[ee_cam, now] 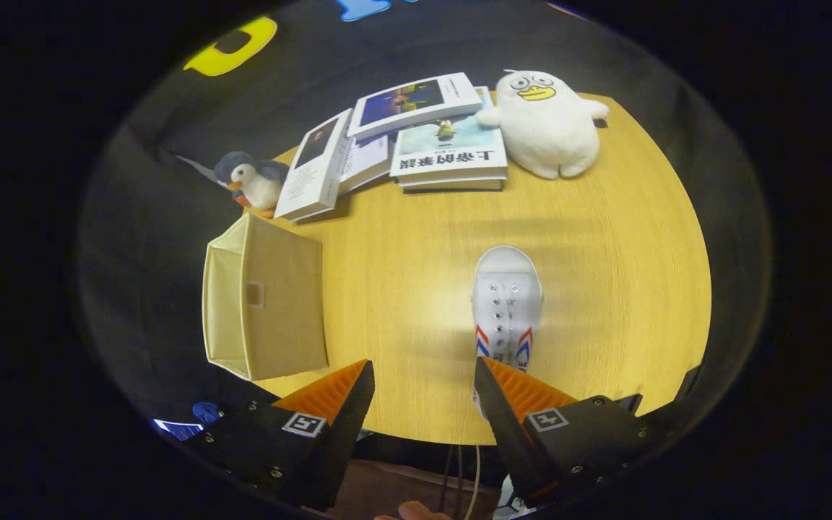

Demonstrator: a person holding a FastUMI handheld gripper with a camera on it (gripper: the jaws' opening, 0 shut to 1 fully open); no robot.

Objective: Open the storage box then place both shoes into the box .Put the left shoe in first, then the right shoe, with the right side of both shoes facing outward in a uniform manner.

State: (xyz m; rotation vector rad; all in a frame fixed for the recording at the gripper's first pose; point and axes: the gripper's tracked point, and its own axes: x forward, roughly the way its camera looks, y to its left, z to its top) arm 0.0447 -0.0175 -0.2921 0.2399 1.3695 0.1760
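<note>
Storage box [264, 303] is sitting on the left side of the worktop [401, 289], beyond and a bit outside my left finger. It's a beige fabric cube lying so that one flat panel with a small square tab faces up at me. From this angle I honestly can't tell whether it counts as open or closed.

The shoe [505, 307] is a white sneaker with red and blue stripes on the sides near the heel end. It lies on the worktop just ahead of my right finger, toe pointing away from me, and the fingertip covers the near end of it. I can't make out if it's the left or the right shoe. Box and shoe are well apart, with bare wood between them.

My gripper [423, 379] has its jaws spread wide, nothing between them but worktop. Can't tell if the right finger actually touches the shoe or just hangs above it.

Far side of the worktop is a bit cluttered:
- a pile of books [416, 133], some stacked, some leaning or fanned out
- a white plush duck [546, 123] sitting upright just right of the books, touching them
- a small plush penguin [250, 180] at the left end of the books, just beyond the box
</note>
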